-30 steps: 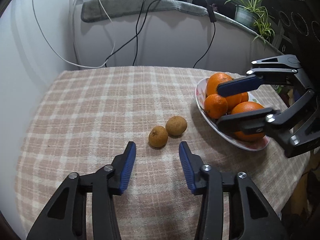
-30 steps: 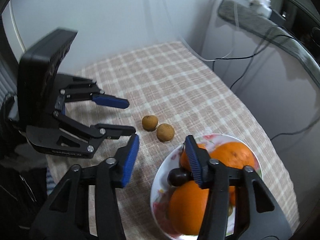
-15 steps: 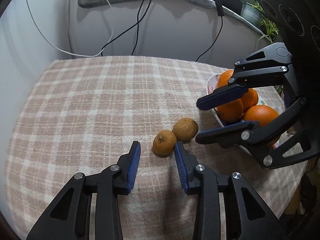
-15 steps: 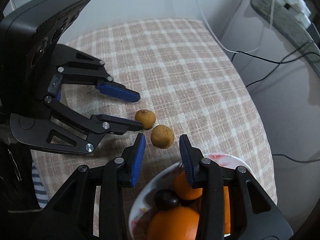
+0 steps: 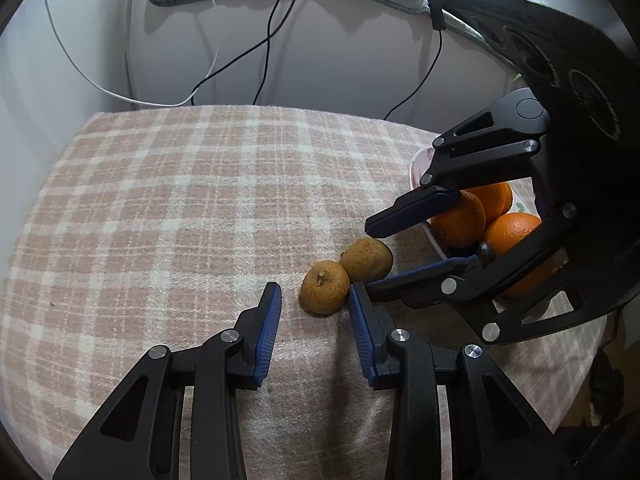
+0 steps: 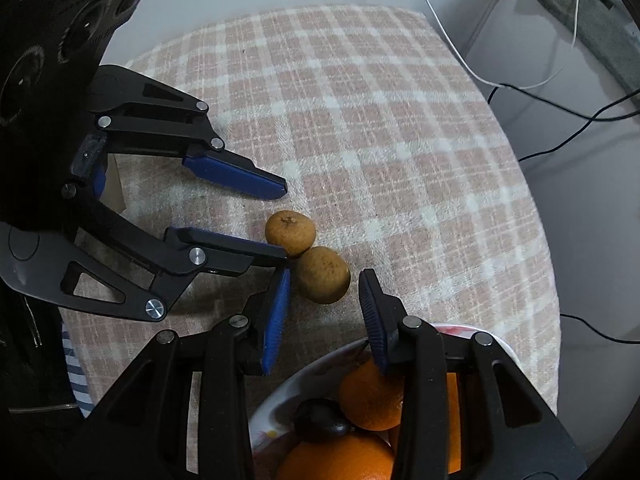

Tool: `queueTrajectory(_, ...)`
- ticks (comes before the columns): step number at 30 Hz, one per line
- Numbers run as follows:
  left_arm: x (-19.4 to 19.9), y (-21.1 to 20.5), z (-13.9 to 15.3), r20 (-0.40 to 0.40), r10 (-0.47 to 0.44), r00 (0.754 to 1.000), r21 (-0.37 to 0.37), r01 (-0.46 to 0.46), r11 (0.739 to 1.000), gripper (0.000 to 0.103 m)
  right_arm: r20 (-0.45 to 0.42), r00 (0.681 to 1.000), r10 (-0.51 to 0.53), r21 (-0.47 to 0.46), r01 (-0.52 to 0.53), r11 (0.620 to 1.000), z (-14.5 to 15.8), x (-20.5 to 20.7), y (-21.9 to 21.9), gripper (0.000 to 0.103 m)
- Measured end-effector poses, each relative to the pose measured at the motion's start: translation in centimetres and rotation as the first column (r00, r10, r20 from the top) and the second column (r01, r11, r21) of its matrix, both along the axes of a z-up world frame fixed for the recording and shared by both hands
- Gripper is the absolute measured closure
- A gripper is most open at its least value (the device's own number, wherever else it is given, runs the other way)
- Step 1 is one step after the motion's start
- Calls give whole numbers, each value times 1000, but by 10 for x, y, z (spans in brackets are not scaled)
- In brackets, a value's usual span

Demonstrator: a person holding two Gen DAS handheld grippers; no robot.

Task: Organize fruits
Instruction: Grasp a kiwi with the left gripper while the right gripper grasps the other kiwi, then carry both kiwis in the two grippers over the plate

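On the left, I have my left hand-held gripper (image 5: 314,306) low over the checked cloth of the desk (image 5: 180,200), jaws narrowed but not pressing on anything; the nearer brown fruit (image 5: 325,287) sits just past the tips, roughly between them, and its right pad is close to the skin. That fruit touches the second brown fruit (image 6: 323,275), so I judge the trick is to slide each pad down the free sides, not into the seam between the two, or one will roll away.

In the middle, my right hand-held gripper (image 6: 324,284) points steeply down with the second fruit between its tips, jaws likewise part-way in and holding nothing yet. The two tools nearly cross here, so I want to close one at a time, gently, since these small fruits look soft-skinned.

To the right, the plate (image 6: 280,400) beside the loose fruits holds oranges (image 6: 370,396) and a dark fruit (image 6: 320,420). I would set them in the gap near its rim.
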State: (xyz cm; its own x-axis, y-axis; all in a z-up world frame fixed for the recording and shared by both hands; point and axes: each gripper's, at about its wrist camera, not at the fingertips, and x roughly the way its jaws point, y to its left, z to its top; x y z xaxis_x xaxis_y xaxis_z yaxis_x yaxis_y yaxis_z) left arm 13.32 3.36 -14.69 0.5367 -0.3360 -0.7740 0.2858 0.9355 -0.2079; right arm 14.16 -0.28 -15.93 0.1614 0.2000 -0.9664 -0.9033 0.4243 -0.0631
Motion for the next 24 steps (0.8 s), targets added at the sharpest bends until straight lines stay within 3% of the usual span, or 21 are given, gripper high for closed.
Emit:
queueTrajectory(2, 0, 0, 0, 1, -8, 1000, -7, 8, 1000, 76, -11, 1000, -4, 9, 4, 1000, -1, 1, -1, 73)
queueTrajectory(4, 0, -1, 0, 3, -15, 1000, -7, 15, 1000, 80, -15, 1000, -6, 13, 6, 1000, -2, 3, -1, 73)
queueTrajectory(24, -20, 1, 21, 63, 21, 998, 10, -21, 1000, 80, 30, 997, -73, 134, 68, 989, 29, -14, -11, 74)
